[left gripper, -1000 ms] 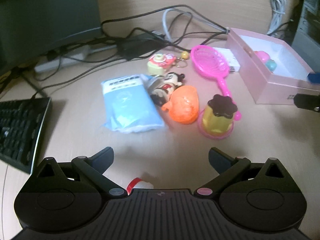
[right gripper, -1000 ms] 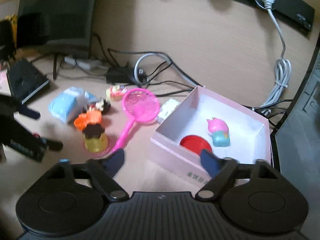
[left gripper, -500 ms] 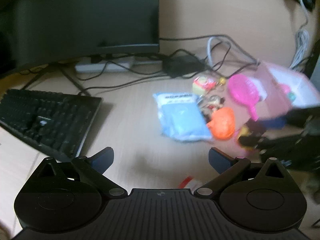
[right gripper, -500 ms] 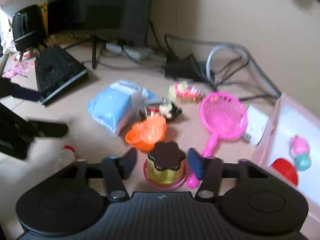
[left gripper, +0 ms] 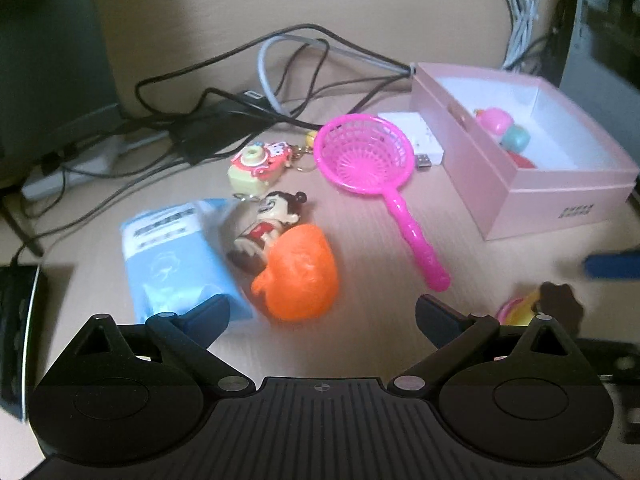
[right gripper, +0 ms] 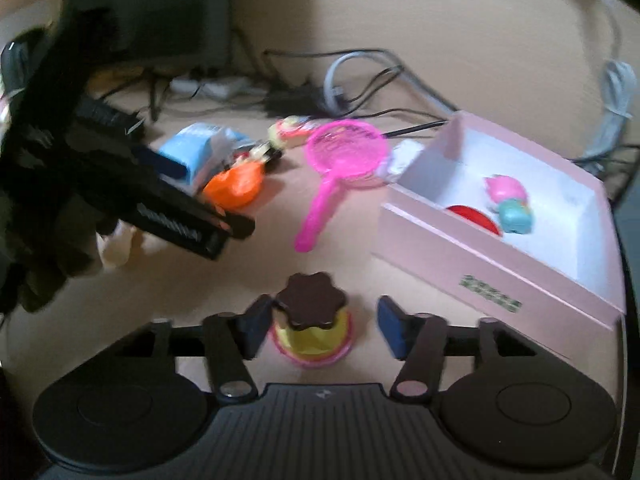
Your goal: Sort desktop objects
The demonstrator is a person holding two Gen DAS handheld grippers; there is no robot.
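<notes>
My right gripper (right gripper: 318, 326) is open, its two fingers on either side of a yellow pudding toy (right gripper: 311, 320) with a brown flower-shaped top, which stands on the desk; a gap shows on the right side. My left gripper (left gripper: 322, 310) is open and empty, just in front of an orange toy (left gripper: 300, 276). Near it lie a blue tissue pack (left gripper: 172, 256), a cartoon figure (left gripper: 268, 224), a toy camera keychain (left gripper: 260, 162) and a pink strainer (left gripper: 368, 160). The pink box (left gripper: 560, 200) on the right holds a pink-and-teal toy (right gripper: 508, 202) and a red item (right gripper: 476, 216).
Tangled cables (left gripper: 256, 92) and a power strip (left gripper: 68, 172) lie at the back, beside a monitor (left gripper: 44, 60). A keyboard edge (left gripper: 16, 320) is at the left. A white USB device (left gripper: 420, 140) lies beside the box. My left gripper's body (right gripper: 120, 200) shows in the right wrist view.
The pudding toy now stands nearer the box, between my right gripper's fingers, away from the orange toy. My left gripper has swung back toward the toy pile.
</notes>
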